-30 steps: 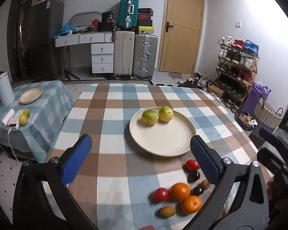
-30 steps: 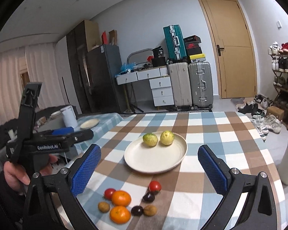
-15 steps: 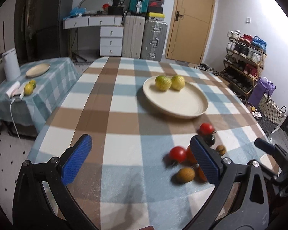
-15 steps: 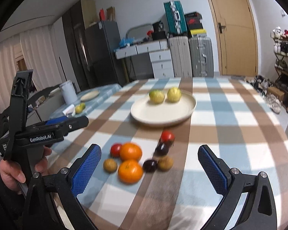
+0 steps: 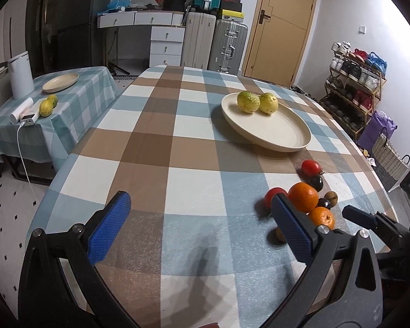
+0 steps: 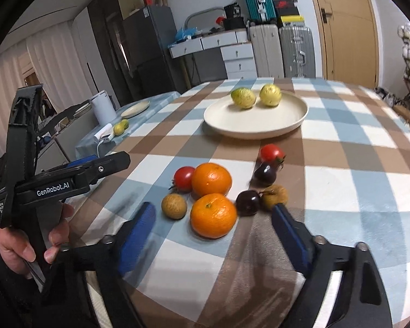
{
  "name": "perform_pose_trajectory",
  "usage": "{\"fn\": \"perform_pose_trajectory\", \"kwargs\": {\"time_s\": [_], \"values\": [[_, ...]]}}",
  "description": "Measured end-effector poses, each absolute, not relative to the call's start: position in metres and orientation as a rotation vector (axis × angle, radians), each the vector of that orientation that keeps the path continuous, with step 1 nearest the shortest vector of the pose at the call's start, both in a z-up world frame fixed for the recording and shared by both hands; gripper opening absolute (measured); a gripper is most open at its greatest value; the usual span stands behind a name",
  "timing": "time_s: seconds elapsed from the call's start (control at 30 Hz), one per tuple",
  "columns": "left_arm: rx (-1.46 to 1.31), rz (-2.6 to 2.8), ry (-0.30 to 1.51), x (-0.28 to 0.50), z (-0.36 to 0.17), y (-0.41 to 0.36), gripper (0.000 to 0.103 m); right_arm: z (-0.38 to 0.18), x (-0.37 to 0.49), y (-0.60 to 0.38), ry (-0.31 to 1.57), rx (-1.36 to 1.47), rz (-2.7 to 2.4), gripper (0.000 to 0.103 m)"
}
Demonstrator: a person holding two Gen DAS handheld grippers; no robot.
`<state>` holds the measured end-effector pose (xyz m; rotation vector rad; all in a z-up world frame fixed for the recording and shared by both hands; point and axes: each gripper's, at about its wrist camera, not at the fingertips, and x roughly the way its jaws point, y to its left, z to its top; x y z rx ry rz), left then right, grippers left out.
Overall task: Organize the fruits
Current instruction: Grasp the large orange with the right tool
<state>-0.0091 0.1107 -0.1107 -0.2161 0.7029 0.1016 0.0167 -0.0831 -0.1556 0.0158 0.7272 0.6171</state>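
Right gripper point(image 6: 213, 218) just closed partway, nothing grasped, orange point(image 6: 213, 215) at 12 o'clock. Left gripper point(image 5: 199, 222) released above desk point(image 5: 155, 142).

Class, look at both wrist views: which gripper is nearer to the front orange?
Right. The right gripper, jaws open and just narrowing, sits directly before the front orange. The left gripper hovers over bare cloth, the orange beyond its right finger.

- Cream plate point(image 6: 292, 121) sits mid-tabletop, holding two yellow-green fruits point(image 6: 243, 97) side by side at its far rim.
- Near the tabletop's front edge cluster two oranges point(image 6: 213, 215), two red tomatoes point(image 6: 183, 178), two dark plums point(image 6: 247, 202), and two brown fruits point(image 6: 173, 205).
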Motion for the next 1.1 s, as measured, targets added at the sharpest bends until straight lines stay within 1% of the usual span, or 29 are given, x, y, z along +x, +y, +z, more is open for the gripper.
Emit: {"fn": "perform_pose_trajectory", "kwargs": {"time_s": [0.07,0.1,0.17,0.23,0.3,0.37,0.4,0.43,0.5,0.53,0.57,0.7,1.1], "values": [[-0.218,0.103,0.705,-0.01,-0.113,0.113,0.102,-0.158,0.019,-0.081,0.742,0.016,0.6,0.08],[-0.221,0.103,0.706,-0.009,-0.113,0.114,0.102,-0.159,0.02,-0.081,0.748,0.017,0.6,0.077],[-0.228,0.098,0.713,-0.008,-0.116,0.116,0.102,-0.16,0.021,-0.078,0.754,0.013,0.597,0.075],[-0.231,0.095,0.719,-0.008,-0.118,0.117,0.102,-0.162,0.022,-0.075,0.759,0.006,0.597,0.07],[-0.233,0.093,0.724,-0.009,-0.12,0.117,0.102,-0.164,0.024,-0.073,0.775,0.014,0.602,0.069],[-0.233,0.091,0.728,-0.008,-0.121,0.117,0.102,-0.166,0.026,-0.071,0.782,0.019,0.606,0.065],[-0.231,0.091,0.731,-0.008,-0.122,0.116,0.102,-0.167,0.027,-0.071,0.786,0.02,0.605,0.062],[-0.23,0.091,0.732,-0.009,-0.123,0.116,0.102,-0.168,0.028,-0.07,0.79,0.023,0.606,0.055],[-0.229,0.091,0.735,-0.007,-0.124,0.116,0.102,-0.168,0.028,-0.07,0.795,0.025,0.595,0.05],[-0.229,0.091,0.736,-0.008,-0.124,0.116,0.102,-0.168,0.029,-0.071,0.797,0.029,0.59,0.045],[-0.228,0.091,0.736,-0.007,-0.124,0.116,0.102,-0.169,0.03,-0.074,0.8,0.039,0.589,0.043],[-0.222,0.074,0.734,-0.008,-0.125,0.113,0.102,-0.17,0.032,-0.082,0.811,0.093,0.604,0.042],[-0.161,-0.062,0.81,0.006,-0.134,0.07,0.102,-0.155,0.023,-0.108,0.714,0.161,0.615,0.042]]}}
